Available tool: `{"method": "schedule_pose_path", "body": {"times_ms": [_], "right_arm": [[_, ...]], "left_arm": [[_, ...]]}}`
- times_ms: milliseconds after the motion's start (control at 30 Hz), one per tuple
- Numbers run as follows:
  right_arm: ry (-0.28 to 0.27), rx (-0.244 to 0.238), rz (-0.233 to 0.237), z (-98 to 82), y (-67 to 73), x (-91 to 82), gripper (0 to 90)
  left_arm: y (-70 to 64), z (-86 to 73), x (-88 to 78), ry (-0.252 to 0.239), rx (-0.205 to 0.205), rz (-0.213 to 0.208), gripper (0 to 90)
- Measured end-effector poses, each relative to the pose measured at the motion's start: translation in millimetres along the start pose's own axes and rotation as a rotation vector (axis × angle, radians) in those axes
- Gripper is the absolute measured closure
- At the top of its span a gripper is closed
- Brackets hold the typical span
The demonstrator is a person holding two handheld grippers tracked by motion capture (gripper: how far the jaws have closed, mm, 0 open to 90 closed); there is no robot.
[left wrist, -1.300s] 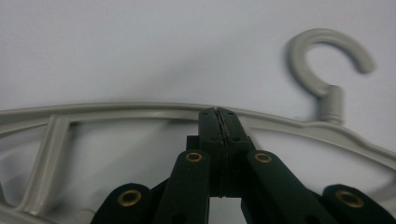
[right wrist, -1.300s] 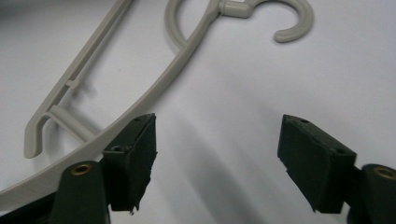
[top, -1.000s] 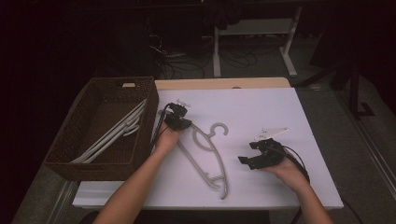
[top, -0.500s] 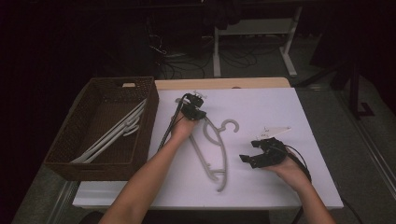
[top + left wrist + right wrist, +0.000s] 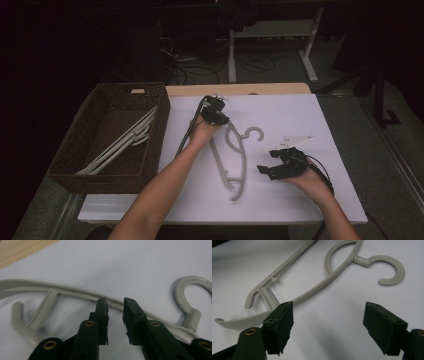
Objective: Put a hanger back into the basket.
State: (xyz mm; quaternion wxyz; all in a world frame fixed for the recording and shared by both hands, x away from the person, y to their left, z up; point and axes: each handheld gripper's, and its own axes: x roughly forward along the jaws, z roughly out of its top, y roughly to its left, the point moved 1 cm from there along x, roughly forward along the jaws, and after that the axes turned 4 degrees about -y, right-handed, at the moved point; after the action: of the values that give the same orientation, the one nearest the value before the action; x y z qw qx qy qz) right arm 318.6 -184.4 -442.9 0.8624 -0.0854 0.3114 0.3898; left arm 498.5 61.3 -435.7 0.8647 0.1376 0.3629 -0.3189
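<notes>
Hanger [image 5: 234, 159], pale grey plastic, lay flat on the white sheet [image 5: 280, 205] near the middle of the table, its hook [image 5: 254, 134] curling toward the right side. The left gripper [image 5: 214, 111] sat at the hanger's far end, close to the neck; seen along its own jaws, the two black pads [image 5: 102, 315] stood a narrow gap apart just short of the hanger's arm, holding nothing that I could see. The right gripper [image 5: 276, 164] rested on the sheet to the right of the hanger, clear of it, jaws spread wide and empty; the hanger's arm ran behind the left pad [image 5: 279, 326] in its view, though whether they touched I could not tell.

At the left edge of the table stood a dark wicker basket [image 5: 82, 150] with a few more hangers [image 5: 125, 145] lying slantwise inside (white or light grey, hard to say in that light). A small pale scrap [image 5: 296, 140] lay on the sheet just beyond the right gripper. A strip of bare wood [image 5: 240, 89] showed along the table's far edge, and past that the room was dark, with desk legs [image 5: 312, 70] and cables on the floor.
</notes>
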Motion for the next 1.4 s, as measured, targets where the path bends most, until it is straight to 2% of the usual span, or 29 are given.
{"method": "schedule_pose_path", "body": {"times_ms": [133,233,367,500,567,667,833,933,1200,1300,1400], "right_arm": [[-0.001,0.002,-0.007,0.3,0.1,-0.4,23.8],[0.000,0.003,-0.010,0.5,0.5,-0.5,23.8],[0.003,0.003,-0.011,0.4,0.1,0.3,23.8],[-0.001,0.001,-0.015,0.3,-1.5,-0.1,23.8],[-0.002,0.006,-0.020,0.0,-2.3,-1.0,23.8],[-0.005,0.007,-0.025,-0.7,-3.7,-2.4,23.8],[-0.007,0.009,-0.030,-0.8,-3.8,-3.1,23.8],[-0.006,0.006,-0.030,-0.6,-3.2,-2.7,23.8],[-0.008,0.012,-0.035,-0.2,-4.0,-2.3,23.8],[-0.010,0.014,-0.036,0.0,-4.6,-3.0,23.8],[-0.013,0.015,-0.039,0.1,-4.9,-3.4,23.8]], "left_arm": [[12.1,-5.6,-18.7,-0.012,-0.043,0.056,54.3],[24.4,-11.9,-26.4,-0.003,-0.096,0.068,45.2],[34.8,-22.8,-19.5,0.049,-0.159,0.058,38.7],[33.8,-28.5,-7.4,0.087,-0.165,0.059,37.6],[32.1,-30.3,-3.3,0.099,-0.155,0.065,40.2],[29.7,-31.0,-2.0,0.100,-0.125,0.103,47.7],[30.0,-30.9,-2.2,0.104,-0.119,0.109,51.9],[30.9,-30.7,-2.3,0.105,-0.119,0.105,54.1],[36.2,-30.8,-3.9,0.099,-0.115,0.092,68.2],[36.0,-30.4,-3.6,0.091,-0.120,0.069,74.6],[32.8,-29.5,-2.7,0.089,-0.105,0.045,80.7]]}}
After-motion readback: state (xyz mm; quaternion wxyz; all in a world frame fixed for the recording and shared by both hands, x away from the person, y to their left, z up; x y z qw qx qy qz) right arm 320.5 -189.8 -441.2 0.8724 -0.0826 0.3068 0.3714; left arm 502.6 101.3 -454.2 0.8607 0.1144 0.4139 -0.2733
